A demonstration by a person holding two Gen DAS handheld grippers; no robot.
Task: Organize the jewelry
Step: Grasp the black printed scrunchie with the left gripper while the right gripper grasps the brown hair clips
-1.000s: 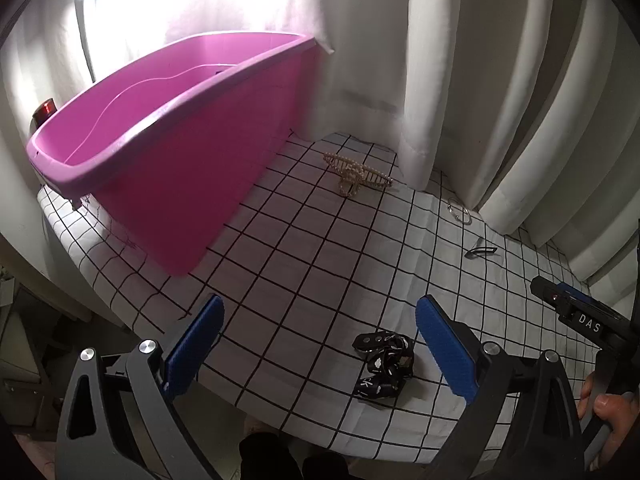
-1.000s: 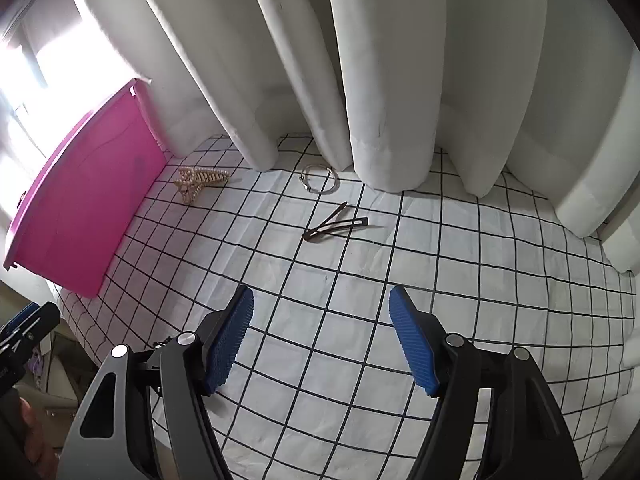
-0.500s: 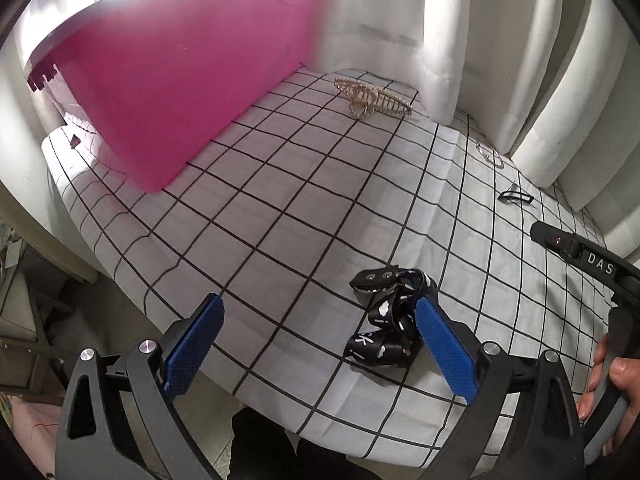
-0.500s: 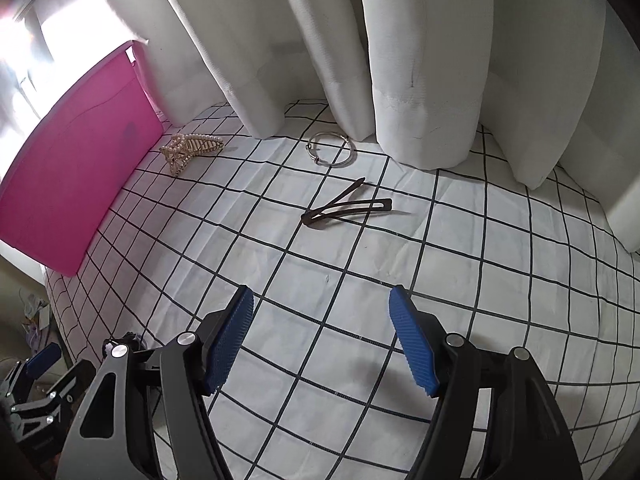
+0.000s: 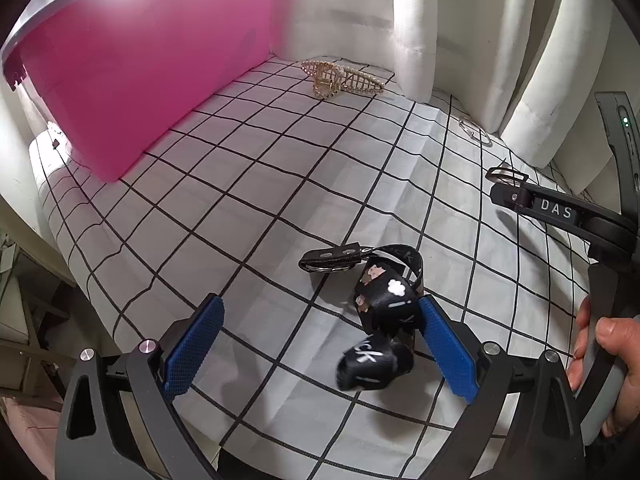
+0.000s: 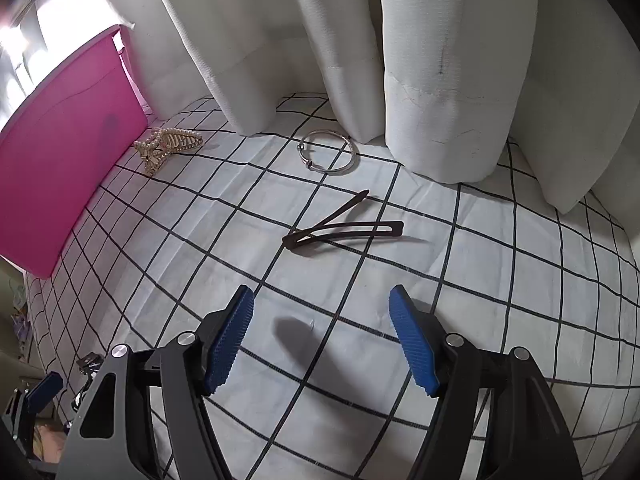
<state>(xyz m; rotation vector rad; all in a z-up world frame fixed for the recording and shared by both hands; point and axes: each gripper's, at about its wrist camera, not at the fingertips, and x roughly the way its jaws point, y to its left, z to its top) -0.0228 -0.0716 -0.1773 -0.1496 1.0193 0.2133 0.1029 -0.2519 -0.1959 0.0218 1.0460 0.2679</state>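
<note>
A black printed ribbon strap with a key ring (image 5: pixel 376 304) lies on the checked cloth, between my left gripper's fingers and against the right pad (image 5: pixel 446 350). My left gripper (image 5: pixel 320 344) is open, low over it. A pearl hair claw (image 5: pixel 340 80) lies by the pink bin (image 5: pixel 132 68). In the right wrist view, a brown hair clip (image 6: pixel 344 228) lies ahead of my open, empty right gripper (image 6: pixel 320 332). A silver bangle (image 6: pixel 328 152) lies beyond it by the curtain. The pearl claw (image 6: pixel 168 146) and pink bin (image 6: pixel 60 168) are at left.
White curtains (image 6: pixel 420 60) hang along the back of the cloth-covered table (image 5: pixel 280 184). The table's front edge drops off at lower left. The right gripper's body (image 5: pixel 560 216) reaches in from the right in the left wrist view.
My left gripper has dropped and moved forward, so the black strap now sits between its fingers. My right gripper has moved closer to the brown hair clip.
</note>
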